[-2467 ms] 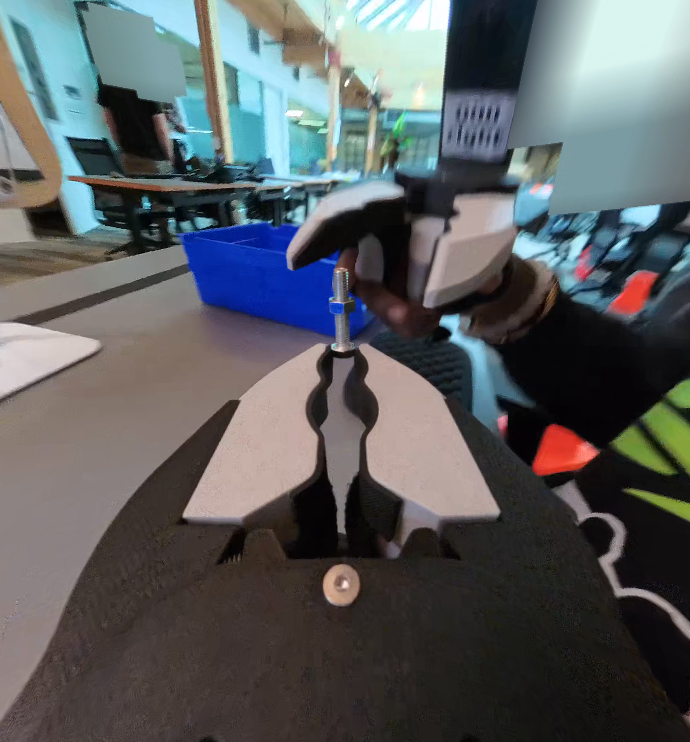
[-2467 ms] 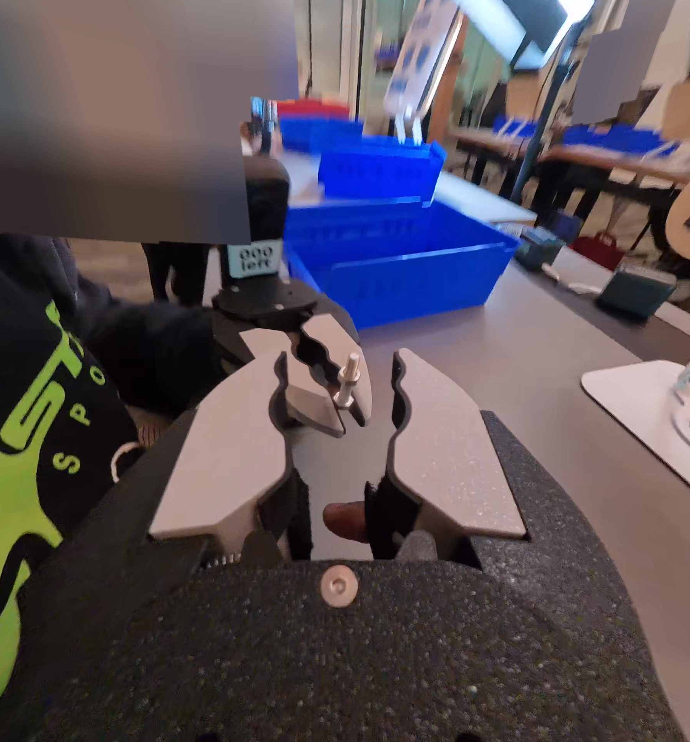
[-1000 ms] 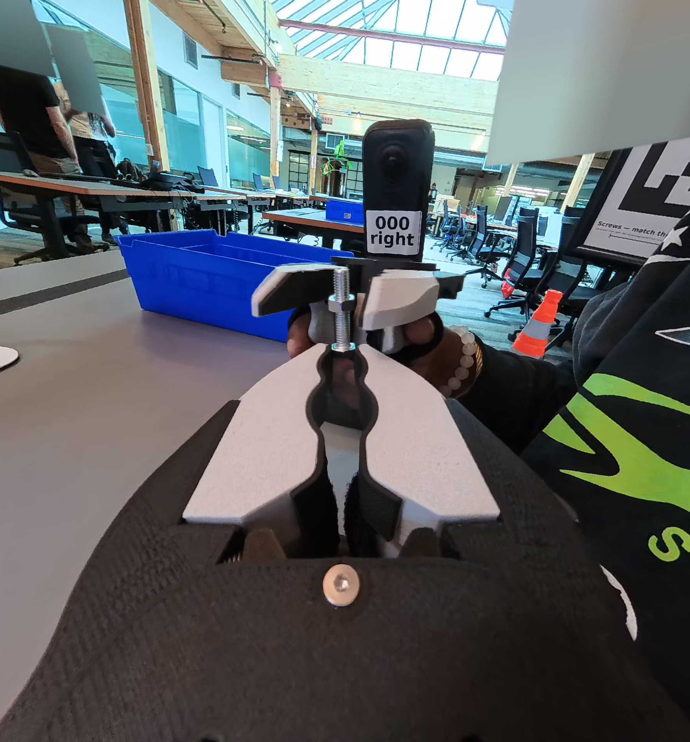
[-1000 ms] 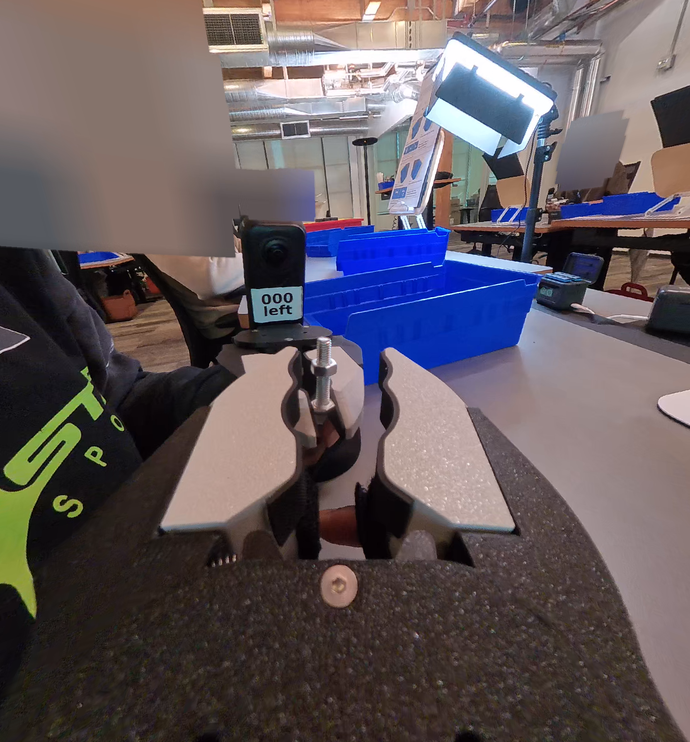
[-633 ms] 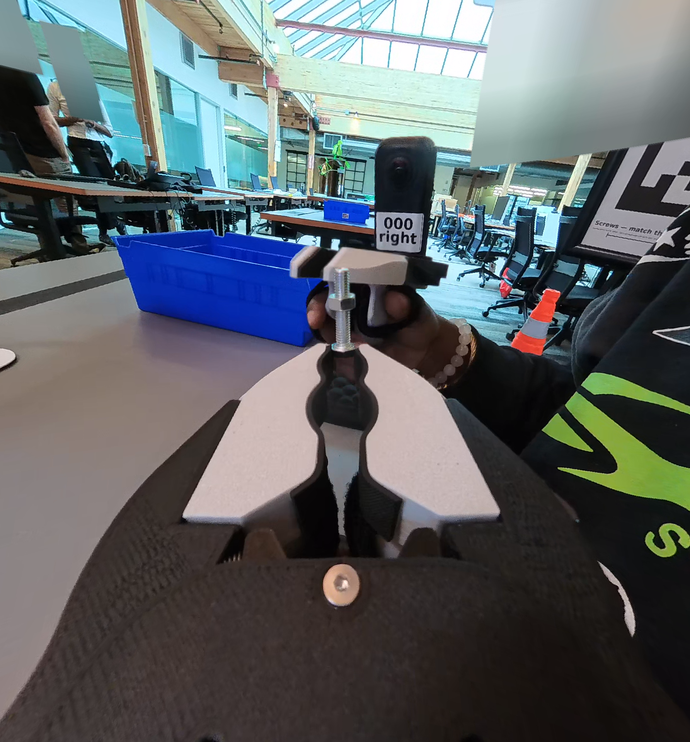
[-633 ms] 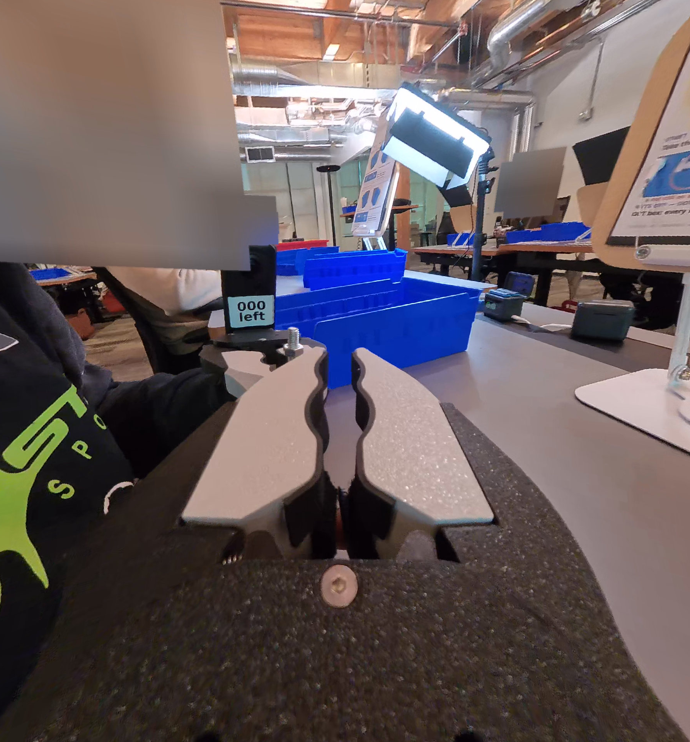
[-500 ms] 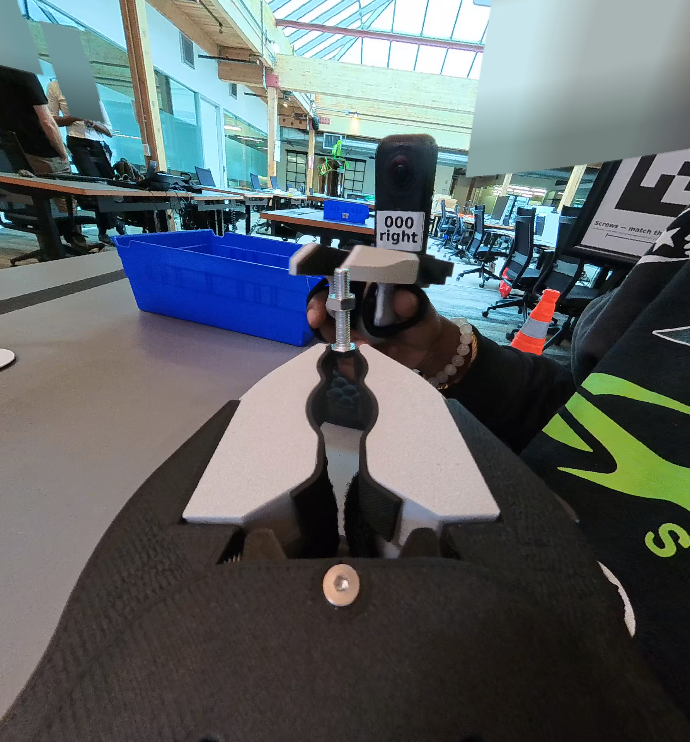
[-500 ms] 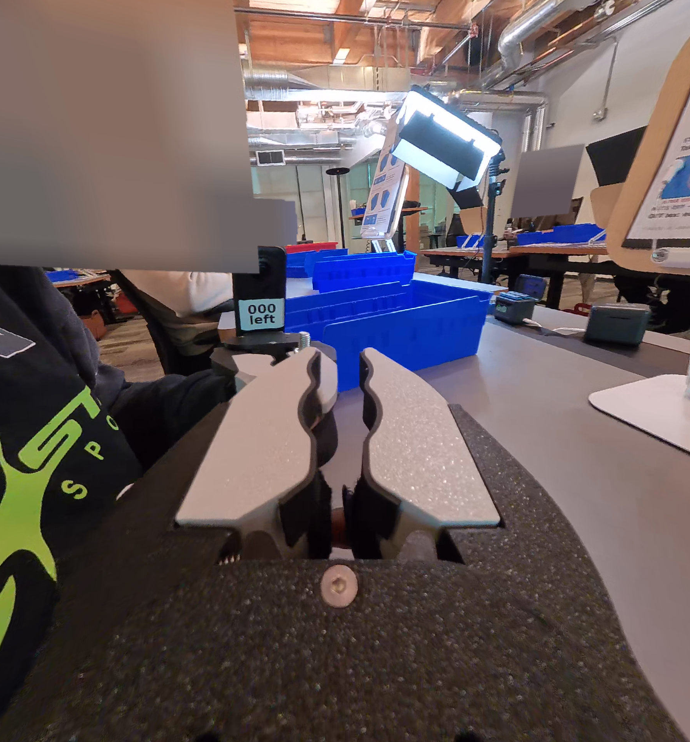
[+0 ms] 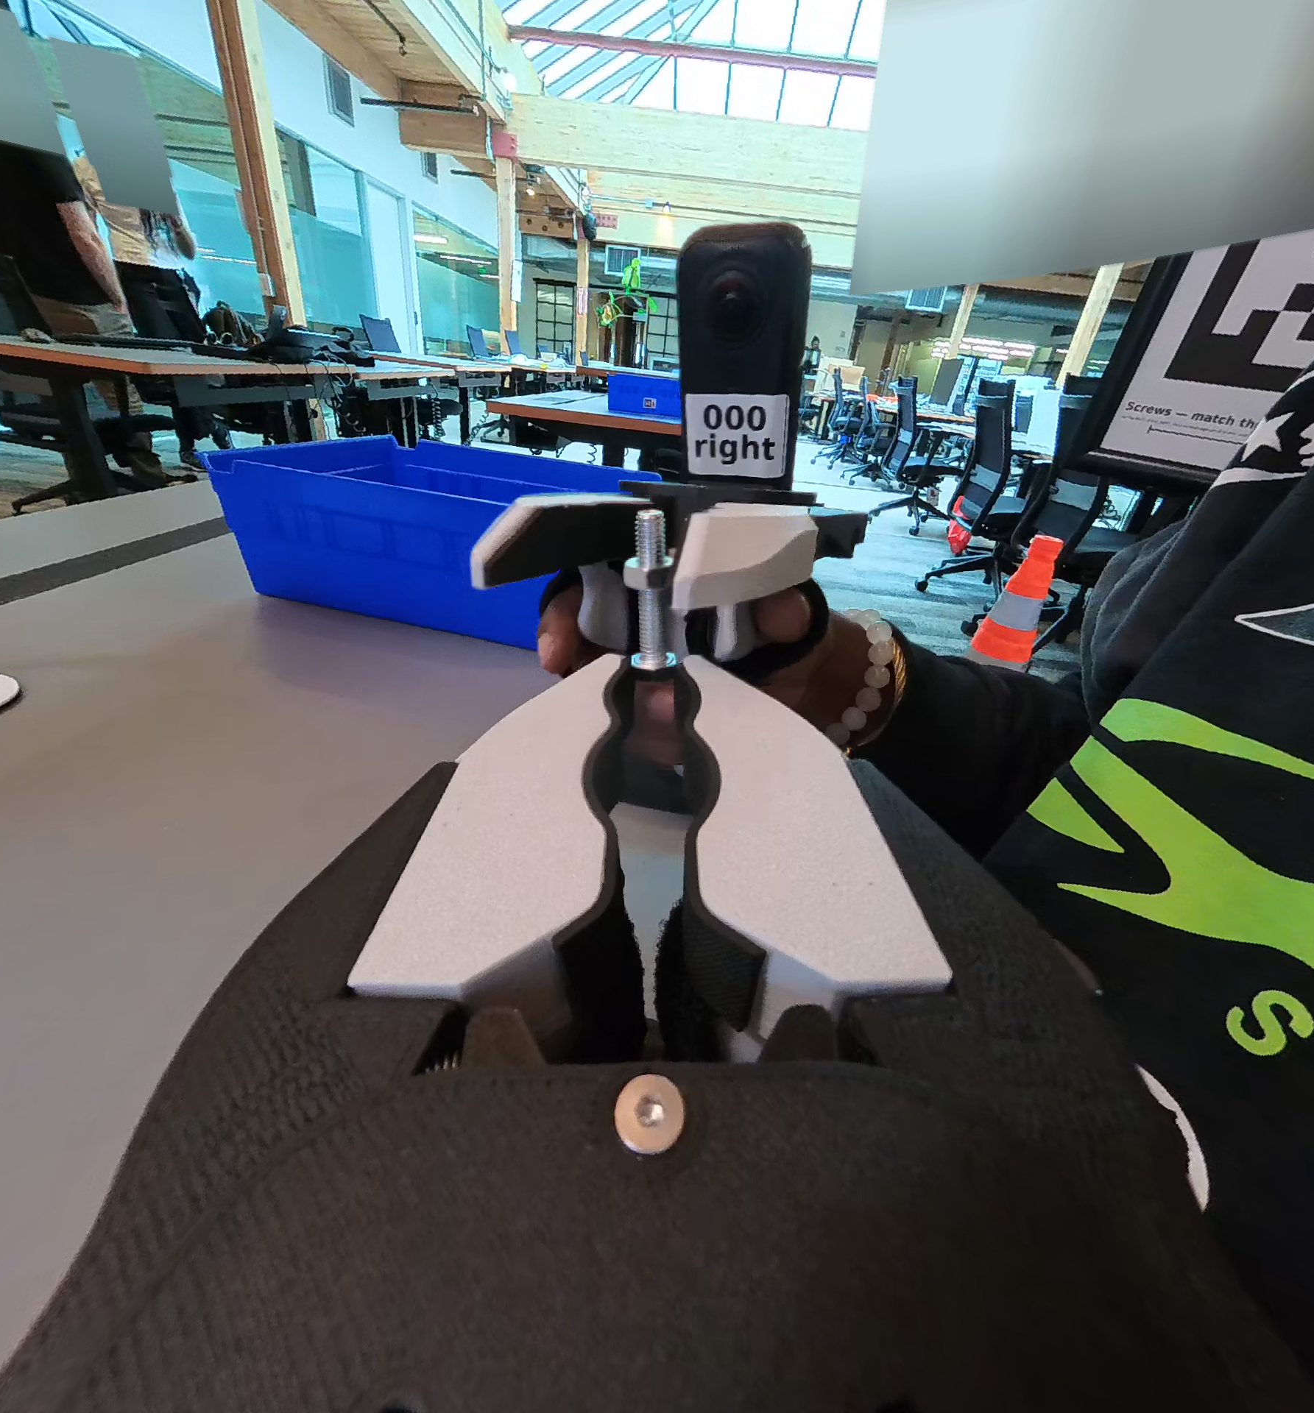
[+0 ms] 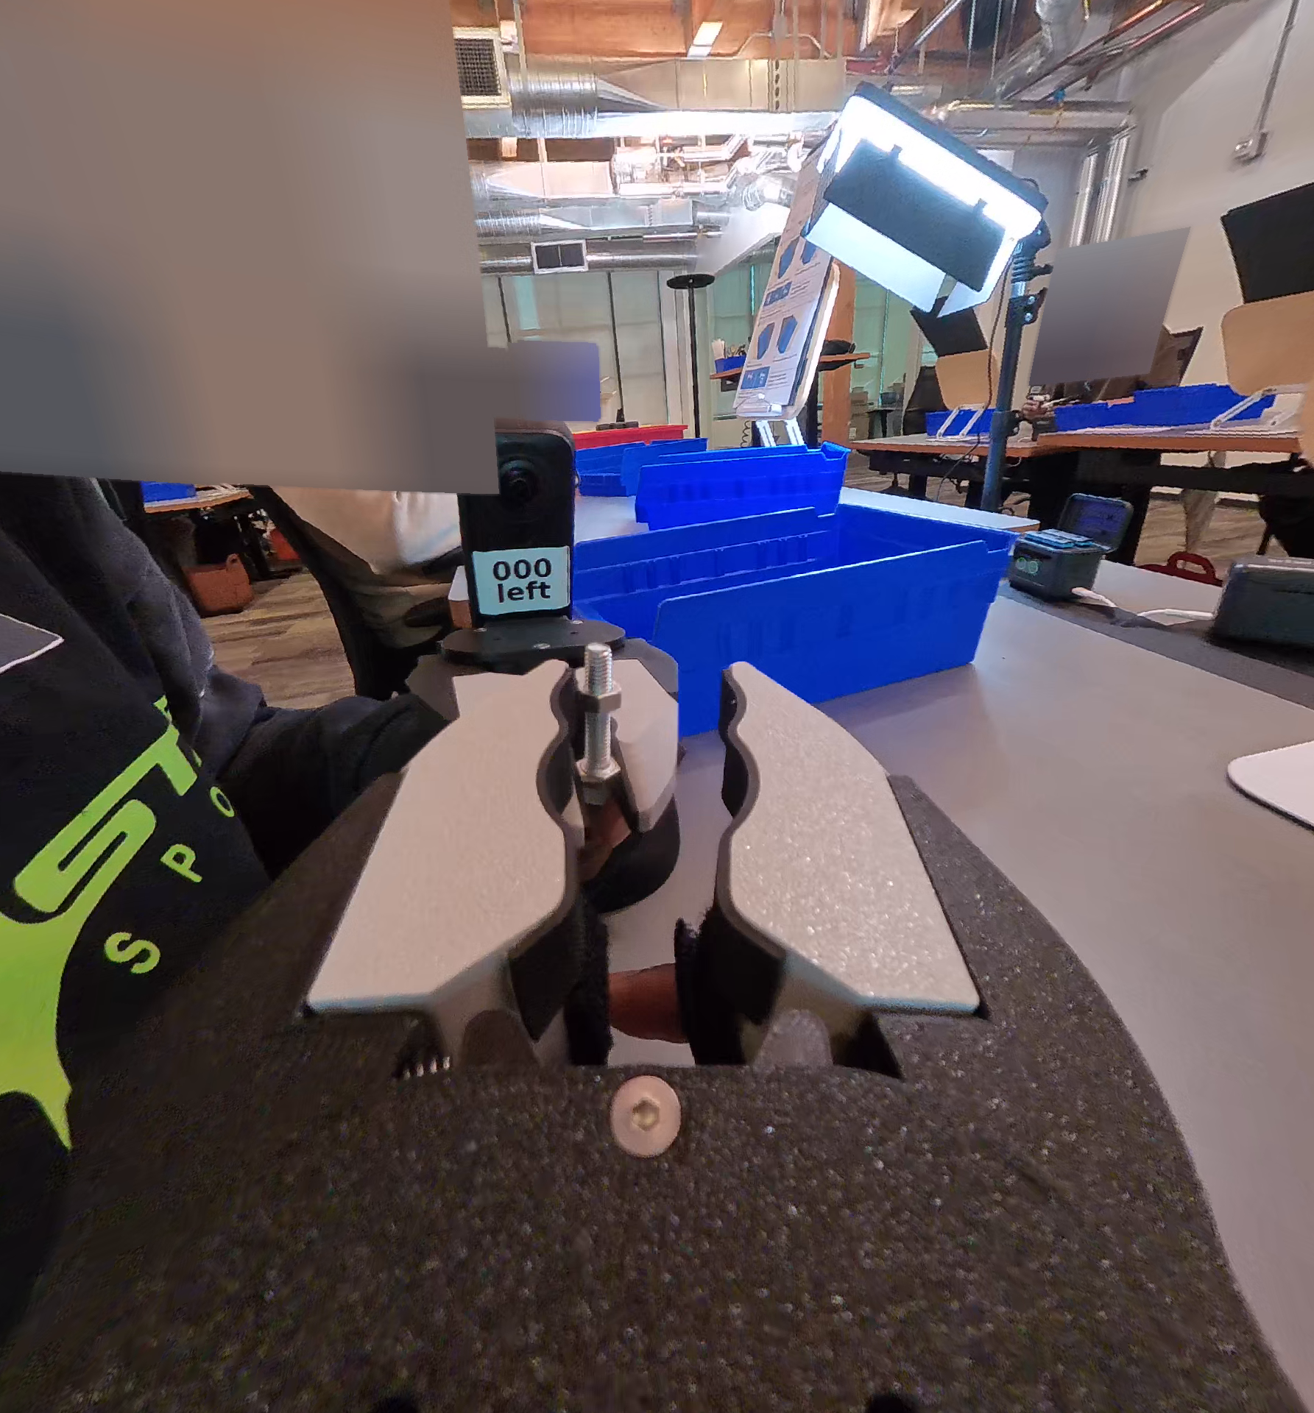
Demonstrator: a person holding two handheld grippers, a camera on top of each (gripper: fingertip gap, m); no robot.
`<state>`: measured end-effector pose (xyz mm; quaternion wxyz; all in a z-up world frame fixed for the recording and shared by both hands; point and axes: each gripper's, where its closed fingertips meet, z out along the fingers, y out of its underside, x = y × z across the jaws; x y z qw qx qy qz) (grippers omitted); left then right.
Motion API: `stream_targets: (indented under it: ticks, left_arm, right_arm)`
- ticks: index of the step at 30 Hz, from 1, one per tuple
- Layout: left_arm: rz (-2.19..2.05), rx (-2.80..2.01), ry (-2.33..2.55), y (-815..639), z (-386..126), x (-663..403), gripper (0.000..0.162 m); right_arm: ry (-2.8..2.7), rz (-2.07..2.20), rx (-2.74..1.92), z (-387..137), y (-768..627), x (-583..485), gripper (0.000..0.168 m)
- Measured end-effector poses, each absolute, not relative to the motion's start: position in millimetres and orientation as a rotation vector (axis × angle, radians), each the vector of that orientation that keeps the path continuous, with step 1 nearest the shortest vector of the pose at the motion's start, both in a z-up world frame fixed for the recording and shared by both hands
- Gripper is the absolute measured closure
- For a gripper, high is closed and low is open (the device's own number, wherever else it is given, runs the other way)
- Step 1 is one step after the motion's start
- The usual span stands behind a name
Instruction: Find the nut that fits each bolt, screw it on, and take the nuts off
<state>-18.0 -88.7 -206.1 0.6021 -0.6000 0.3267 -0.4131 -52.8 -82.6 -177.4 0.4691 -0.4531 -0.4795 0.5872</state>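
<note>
Bolt (image 9: 650, 592) stands upright, threaded end up, its lower end pinched at the tips of the left gripper (image 9: 650, 673), whose tongs are pressed onto it. Nut (image 9: 647, 572) sits partway down the thread. Right gripper (image 10: 642, 688) is spread, one finger either side of the nut, not gripping. Judgement: close squarely on the nut's flats, keep the bolt axis steady, turn in short arcs. Both tools hang off the table's (image 9: 179, 764) near edge; blue bin (image 9: 409, 527) well apart, open room around.
</note>
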Motion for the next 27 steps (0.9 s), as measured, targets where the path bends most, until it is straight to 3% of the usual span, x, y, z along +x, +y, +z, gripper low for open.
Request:
stream_targets:
  ticks: [4, 6, 9, 18, 27]
  left_arm:
    - [-0.959, -1.390, 0.747, -88, -205, -19, 0.152]
    - [-0.964, -1.386, 0.746, -88, -205, -19, 0.152]
    - [-0.960, -1.389, 0.751, -88, -205, -19, 0.152]
    - [-0.958, -1.393, 0.749, -88, -206, -19, 0.152]
    - [-0.952, -1.397, 0.759, -88, -207, -18, 0.152]
  right_arm:
    - [-1.167, 1.418, -1.102, -176, -78, -40, 0.135]
    - [-1.146, 1.394, -1.106, -176, -73, -34, 0.150]
    - [-1.125, 1.389, -1.108, -175, -69, -27, 0.157]
    - [-1.198, 1.437, -1.075, -175, -85, -39, 0.137]
    - [-1.223, 1.447, -1.092, -178, -89, -61, 0.135]
